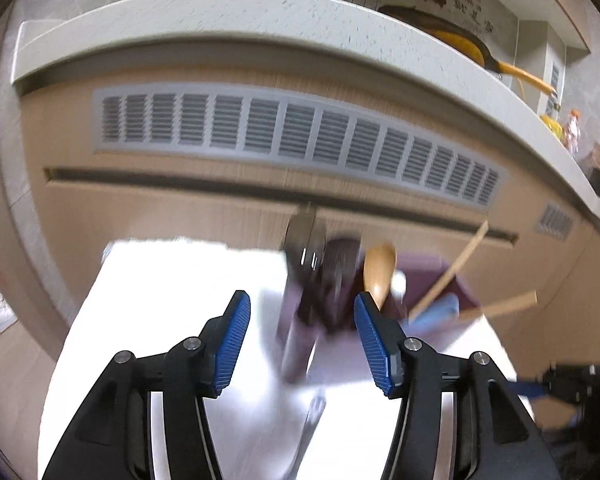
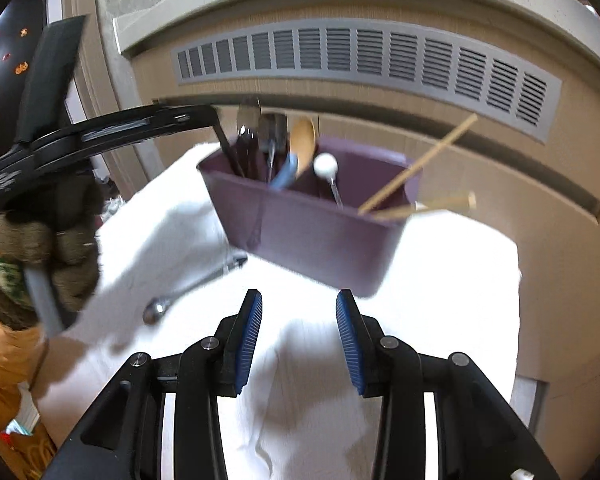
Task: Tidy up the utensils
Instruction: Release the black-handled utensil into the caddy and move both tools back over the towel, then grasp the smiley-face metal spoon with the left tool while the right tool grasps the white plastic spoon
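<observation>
Both blue-padded grippers have their jaws apart with nothing between them: the left gripper (image 1: 302,304) fairly wide, the right gripper (image 2: 299,300) a bit narrower. The dark purple plastic utensil bin (image 2: 320,236) sits on a white cloth (image 2: 440,280) just ahead of the right one, packed with a wooden spoon (image 2: 303,140), a white ball-ended stick (image 2: 325,165), dark utensils and two wooden chopsticks (image 2: 418,164) poking out right. A silver metal spoon (image 2: 188,288) lies on the cloth left of the bin. A gloved hand (image 2: 56,240) grips the left tool's handle.
</observation>
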The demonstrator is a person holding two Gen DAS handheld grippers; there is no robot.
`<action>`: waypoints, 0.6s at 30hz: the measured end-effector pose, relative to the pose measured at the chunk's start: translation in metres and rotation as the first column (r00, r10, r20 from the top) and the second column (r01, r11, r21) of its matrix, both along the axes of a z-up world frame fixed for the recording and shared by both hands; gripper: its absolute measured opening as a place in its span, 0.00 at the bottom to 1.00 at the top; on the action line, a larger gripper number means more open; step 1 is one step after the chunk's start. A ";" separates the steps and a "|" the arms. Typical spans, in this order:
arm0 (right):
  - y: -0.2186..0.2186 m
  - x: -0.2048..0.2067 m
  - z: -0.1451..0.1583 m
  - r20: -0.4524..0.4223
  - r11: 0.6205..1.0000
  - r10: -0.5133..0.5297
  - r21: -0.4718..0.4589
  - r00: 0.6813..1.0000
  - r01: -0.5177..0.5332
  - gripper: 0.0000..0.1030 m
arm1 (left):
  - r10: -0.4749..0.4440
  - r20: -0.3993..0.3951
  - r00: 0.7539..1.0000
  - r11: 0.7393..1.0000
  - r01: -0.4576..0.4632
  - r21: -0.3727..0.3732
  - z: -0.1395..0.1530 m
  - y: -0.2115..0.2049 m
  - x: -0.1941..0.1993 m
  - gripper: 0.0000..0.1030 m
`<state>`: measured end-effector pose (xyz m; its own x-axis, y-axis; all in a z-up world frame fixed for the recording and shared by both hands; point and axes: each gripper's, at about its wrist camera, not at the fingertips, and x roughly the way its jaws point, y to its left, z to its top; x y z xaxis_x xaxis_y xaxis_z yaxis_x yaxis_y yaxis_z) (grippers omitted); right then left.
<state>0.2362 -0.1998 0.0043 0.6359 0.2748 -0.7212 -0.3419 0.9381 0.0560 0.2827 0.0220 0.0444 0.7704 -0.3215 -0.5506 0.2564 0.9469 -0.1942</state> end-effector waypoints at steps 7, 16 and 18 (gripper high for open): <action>0.005 -0.029 -0.023 -0.022 1.000 0.021 -0.015 1.000 -0.021 0.38 | -0.037 -0.104 0.994 0.997 0.044 0.061 -0.042 0.020 -0.064 0.59; 0.007 -0.074 -0.047 -0.065 0.999 0.032 -0.002 0.997 -0.032 0.45 | -0.051 -0.226 0.973 0.992 0.075 0.101 -0.084 0.009 -0.095 0.59; 0.004 -0.082 -0.050 -0.084 0.999 0.030 0.016 0.996 -0.029 0.50 | -0.038 -0.225 0.974 0.992 0.064 0.113 -0.086 0.003 -0.092 0.59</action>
<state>0.1540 -0.1953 -0.0459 0.5647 0.3035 -0.7675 -0.3632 0.9264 0.0991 0.1911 0.0252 -0.0416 0.6090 -0.2794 -0.7423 0.2681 0.9533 -0.1389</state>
